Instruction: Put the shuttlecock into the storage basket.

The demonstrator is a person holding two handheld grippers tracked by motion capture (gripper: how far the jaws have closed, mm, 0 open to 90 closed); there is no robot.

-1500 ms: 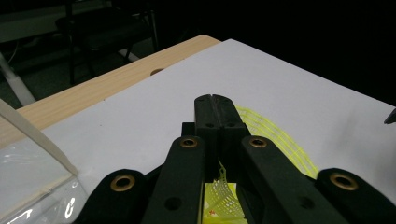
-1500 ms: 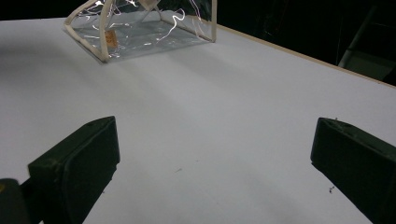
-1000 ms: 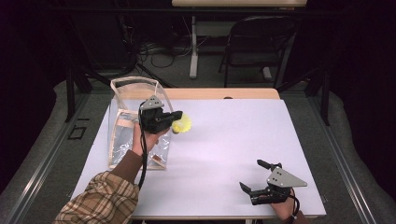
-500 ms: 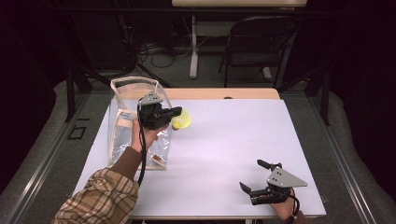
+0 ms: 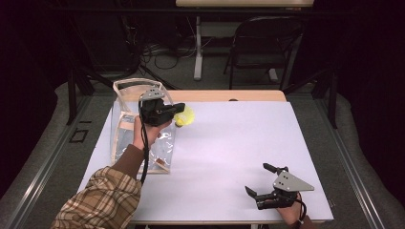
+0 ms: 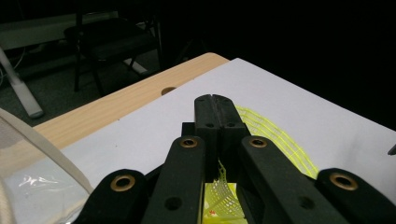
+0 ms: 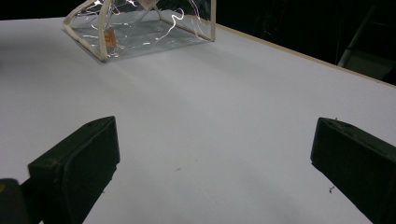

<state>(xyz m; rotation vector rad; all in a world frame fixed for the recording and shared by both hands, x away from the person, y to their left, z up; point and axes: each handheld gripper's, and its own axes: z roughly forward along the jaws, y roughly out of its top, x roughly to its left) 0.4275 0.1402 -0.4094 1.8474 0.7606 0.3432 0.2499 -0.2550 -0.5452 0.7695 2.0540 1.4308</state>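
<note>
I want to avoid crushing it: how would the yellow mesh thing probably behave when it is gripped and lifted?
The yellow mesh thing is open netting, so probably very light and soft. It likely folds where the left hand-held gripper pinches it. It looks thin, so a hard squeeze may deform it.

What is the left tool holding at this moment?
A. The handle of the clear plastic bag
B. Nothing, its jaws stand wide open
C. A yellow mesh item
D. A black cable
C: in the left gripper view the left tool has its jaws shut together on the yellow mesh item, and the high view shows that item at the tool's tip, beside the clear plastic bag with cream trim.
</note>
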